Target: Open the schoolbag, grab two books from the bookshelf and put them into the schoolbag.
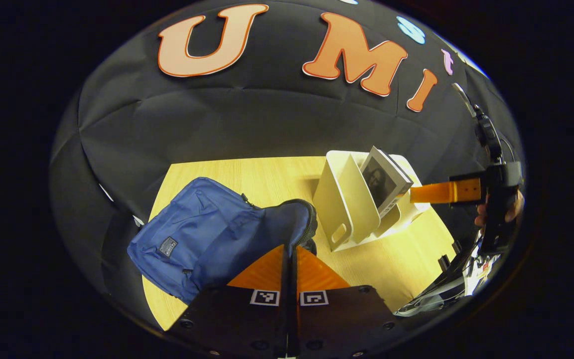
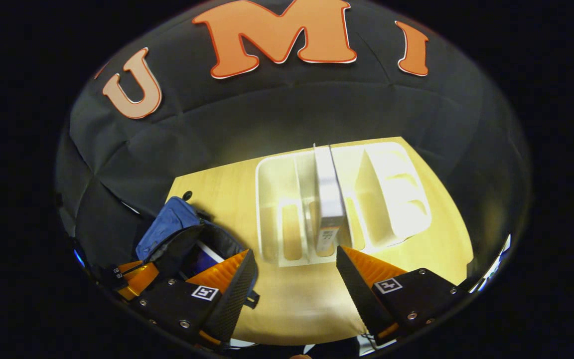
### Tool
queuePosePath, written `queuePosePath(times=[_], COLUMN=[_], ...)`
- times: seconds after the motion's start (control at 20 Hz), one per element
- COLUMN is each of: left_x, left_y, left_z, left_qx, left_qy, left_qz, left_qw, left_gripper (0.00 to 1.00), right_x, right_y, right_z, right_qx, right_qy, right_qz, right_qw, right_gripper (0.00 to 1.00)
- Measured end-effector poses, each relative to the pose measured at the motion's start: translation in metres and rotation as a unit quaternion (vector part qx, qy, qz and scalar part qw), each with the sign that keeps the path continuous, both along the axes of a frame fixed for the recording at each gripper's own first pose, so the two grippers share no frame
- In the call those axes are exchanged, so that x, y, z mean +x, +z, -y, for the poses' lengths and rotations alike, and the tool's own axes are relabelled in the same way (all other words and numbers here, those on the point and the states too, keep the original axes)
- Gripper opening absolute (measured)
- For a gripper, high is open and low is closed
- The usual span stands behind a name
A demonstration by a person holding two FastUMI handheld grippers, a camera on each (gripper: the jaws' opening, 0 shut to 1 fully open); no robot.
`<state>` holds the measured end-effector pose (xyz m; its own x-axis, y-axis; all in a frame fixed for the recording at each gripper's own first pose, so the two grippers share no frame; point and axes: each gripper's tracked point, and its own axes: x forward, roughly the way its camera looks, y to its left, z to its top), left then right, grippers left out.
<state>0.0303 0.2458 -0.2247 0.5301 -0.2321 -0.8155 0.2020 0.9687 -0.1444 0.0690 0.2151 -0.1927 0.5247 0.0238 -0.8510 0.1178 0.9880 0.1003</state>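
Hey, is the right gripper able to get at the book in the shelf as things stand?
Probably yes. The right gripper is open and faces the book, which stands upright in the white shelf with its spine toward the fingers. Nothing lies between them, and the bag sits off to one side.

We count one blue bag (image 1: 202, 234) on one wooden table (image 1: 406, 264). One white rack (image 1: 352, 199) stands there, and we count one book (image 1: 384, 182) in it; in the right gripper view the same book (image 2: 328, 199) shows edge-on in the rack (image 2: 391, 199), with the bag (image 2: 170, 224) lying open beside it. We count three upright dividers across the rack. We count two grippers: the left gripper (image 1: 291, 249) and the right gripper (image 2: 292, 259), each with two orange fingers. We count one hand (image 1: 511, 212) holding the far gripper.
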Motion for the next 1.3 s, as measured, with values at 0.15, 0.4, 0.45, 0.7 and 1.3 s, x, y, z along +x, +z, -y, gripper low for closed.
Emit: queuePosePath(times=[0.15,0.4,0.45,0.7,1.3], left_x=[-0.003,-0.008,-0.008,-0.011,-0.012], left_y=[-0.005,-0.011,-0.011,-0.015,-0.024], left_z=[0.0,0.001,0.001,0.002,0.006], left_qx=[-0.012,-0.024,-0.027,-0.033,-0.038], left_qy=[0.006,0.009,0.01,0.01,0.013], left_qz=[-0.005,-0.012,-0.014,-0.023,-0.039], left_qw=[1.0,1.0,0.999,0.999,0.998], left_gripper=[0.01,0.01,0.0,0.01,0.01], right_x=[0.023,0.065,0.073,0.094,0.105], right_y=[0.0,-0.022,-0.035,-0.067,-0.077], right_z=[0.029,0.037,0.042,0.033,0.035], right_qx=[-0.019,0.0,-0.014,-0.002,-0.021], right_qy=[-0.005,0.007,0.003,0.012,0.033], right_qz=[-0.019,-0.067,-0.087,-0.153,-0.209], right_qw=[1.0,0.998,0.996,0.988,0.977], right_gripper=[0.97,0.97,0.97,0.7,0.4])
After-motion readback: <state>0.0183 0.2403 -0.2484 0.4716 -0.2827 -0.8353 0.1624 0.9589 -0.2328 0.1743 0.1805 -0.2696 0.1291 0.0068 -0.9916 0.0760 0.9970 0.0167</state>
